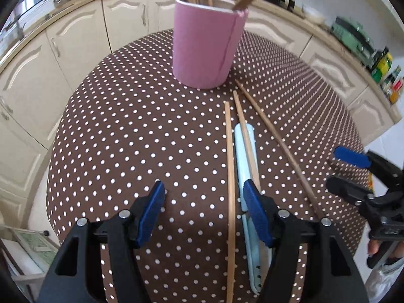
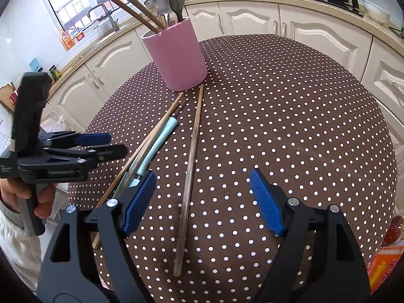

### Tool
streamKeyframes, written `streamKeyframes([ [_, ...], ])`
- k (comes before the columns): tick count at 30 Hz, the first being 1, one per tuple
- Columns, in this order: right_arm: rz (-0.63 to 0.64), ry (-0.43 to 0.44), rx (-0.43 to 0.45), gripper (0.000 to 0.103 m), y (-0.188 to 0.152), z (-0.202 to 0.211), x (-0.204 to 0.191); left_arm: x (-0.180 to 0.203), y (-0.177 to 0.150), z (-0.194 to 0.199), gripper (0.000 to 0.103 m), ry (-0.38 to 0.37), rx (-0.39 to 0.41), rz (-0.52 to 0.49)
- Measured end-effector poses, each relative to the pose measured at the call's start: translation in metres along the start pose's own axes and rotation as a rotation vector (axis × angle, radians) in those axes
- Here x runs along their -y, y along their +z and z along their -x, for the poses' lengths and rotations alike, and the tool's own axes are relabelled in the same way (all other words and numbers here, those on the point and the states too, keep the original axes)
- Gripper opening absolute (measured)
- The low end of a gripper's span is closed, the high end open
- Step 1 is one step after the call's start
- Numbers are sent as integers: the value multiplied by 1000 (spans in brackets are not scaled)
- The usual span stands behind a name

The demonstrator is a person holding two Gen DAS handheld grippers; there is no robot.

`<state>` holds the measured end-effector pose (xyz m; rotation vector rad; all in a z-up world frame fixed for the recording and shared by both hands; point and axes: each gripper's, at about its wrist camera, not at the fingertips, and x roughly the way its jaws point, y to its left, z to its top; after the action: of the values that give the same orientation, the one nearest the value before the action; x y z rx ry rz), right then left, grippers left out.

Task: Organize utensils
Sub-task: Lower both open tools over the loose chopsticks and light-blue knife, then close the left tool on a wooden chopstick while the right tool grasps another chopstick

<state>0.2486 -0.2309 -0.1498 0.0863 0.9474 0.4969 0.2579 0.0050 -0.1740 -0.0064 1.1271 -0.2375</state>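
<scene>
A pink holder (image 1: 205,43) stands on the polka-dot table (image 1: 126,126) with chopsticks and spoons in it; it also shows in the right wrist view (image 2: 176,55). Three wooden chopsticks lie loose in front of it: one (image 1: 230,176) runs between the pads of my left gripper (image 1: 203,202), one (image 1: 246,136) rests on a light blue-handled knife (image 1: 246,176), and one (image 1: 275,146) lies to the right. My left gripper is open, just above the table. My right gripper (image 2: 202,197) is open, over a dark chopstick (image 2: 190,166). The knife (image 2: 156,146) lies left of it.
Cream kitchen cabinets (image 2: 252,17) and a countertop ring the table. A sink and tap (image 2: 101,17) stand under the window at back left. An orange box (image 2: 383,265) sits at the lower right edge. My right gripper also shows in the left wrist view (image 1: 358,174).
</scene>
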Motion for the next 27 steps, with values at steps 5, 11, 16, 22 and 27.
streamKeyframes([
  [5,-6,2,2,76,1,2,2,2,3,-12,64,47,-35,-28],
  [11,-16,6,-12,76,2,-2,6,18,24,-27,64,118,-50,-78],
  [16,11,-4,-42,76,12,-11,0,34,46,-39,44,118,-53,-100],
  [22,54,-34,-121,76,32,-30,-10,39,50,-36,6,74,-47,-82],
  [27,85,-41,-194,76,51,-52,-23,12,35,-24,5,33,-19,4],
])
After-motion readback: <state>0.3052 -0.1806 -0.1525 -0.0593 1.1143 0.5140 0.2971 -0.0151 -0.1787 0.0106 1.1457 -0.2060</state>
